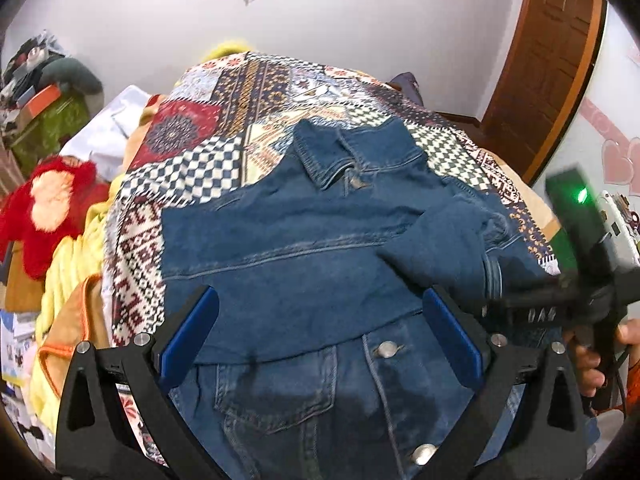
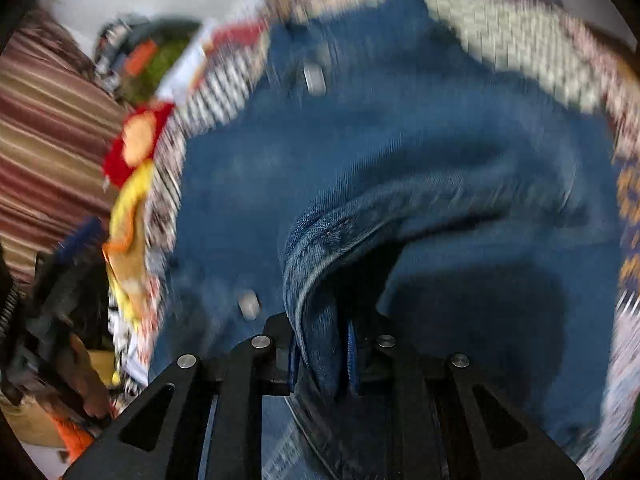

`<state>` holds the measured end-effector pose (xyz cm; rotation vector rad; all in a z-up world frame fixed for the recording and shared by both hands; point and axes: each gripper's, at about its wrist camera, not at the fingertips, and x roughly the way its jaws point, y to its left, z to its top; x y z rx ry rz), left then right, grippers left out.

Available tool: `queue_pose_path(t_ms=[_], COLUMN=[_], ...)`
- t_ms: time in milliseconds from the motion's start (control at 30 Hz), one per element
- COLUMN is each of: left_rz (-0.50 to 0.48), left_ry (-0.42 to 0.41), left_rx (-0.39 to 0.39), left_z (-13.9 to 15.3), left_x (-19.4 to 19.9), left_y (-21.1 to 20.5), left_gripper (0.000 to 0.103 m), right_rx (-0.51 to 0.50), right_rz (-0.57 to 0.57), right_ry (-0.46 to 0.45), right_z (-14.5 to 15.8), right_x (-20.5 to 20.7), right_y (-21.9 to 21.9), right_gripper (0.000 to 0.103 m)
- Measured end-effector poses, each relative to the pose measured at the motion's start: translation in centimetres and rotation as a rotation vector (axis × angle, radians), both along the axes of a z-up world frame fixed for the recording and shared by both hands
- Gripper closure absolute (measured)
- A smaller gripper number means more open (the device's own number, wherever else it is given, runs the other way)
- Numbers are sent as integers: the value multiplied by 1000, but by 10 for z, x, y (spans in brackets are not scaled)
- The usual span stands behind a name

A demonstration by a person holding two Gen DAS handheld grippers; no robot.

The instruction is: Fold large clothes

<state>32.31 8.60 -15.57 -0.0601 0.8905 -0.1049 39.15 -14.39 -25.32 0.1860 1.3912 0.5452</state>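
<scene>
A blue denim jacket (image 1: 320,240) lies front-up on a patterned patchwork bedspread (image 1: 248,120), collar at the far end, its left sleeve folded across the chest. My left gripper (image 1: 320,332) is open and empty, hovering over the jacket's lower front with blue pads either side. My right gripper (image 2: 322,354) is shut on the jacket's right sleeve cuff (image 2: 316,264) and holds it over the jacket body; that view is blurred by motion. The right gripper also shows in the left wrist view (image 1: 492,304), at the jacket's right edge.
A red plush toy (image 1: 52,208) and yellow cloth (image 1: 68,264) lie left of the bedspread. Cluttered boxes (image 1: 44,112) stand at the far left. A wooden door (image 1: 548,60) is at the far right, a white wall behind the bed.
</scene>
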Motion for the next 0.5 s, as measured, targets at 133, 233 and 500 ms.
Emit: queue_pose_path(t_ms=[133,233,500], left_rz=[-1,-12,-102], left_ry=[13,16,-14], left_rx=[3,12,33], left_z=[-3,-3,18], left_x=[-5,-5,12], left_y=[2,-5,-51], left_gripper=[0,0,0], right_rx=[-22,-22,-7], right_rz=[12,27,-10], right_ry=[-1,-1,-125], right_z=[-3,8,65], right_x=[-19,-31,-42], right_y=[-8,-14,-69], right_gripper=[88,88,88])
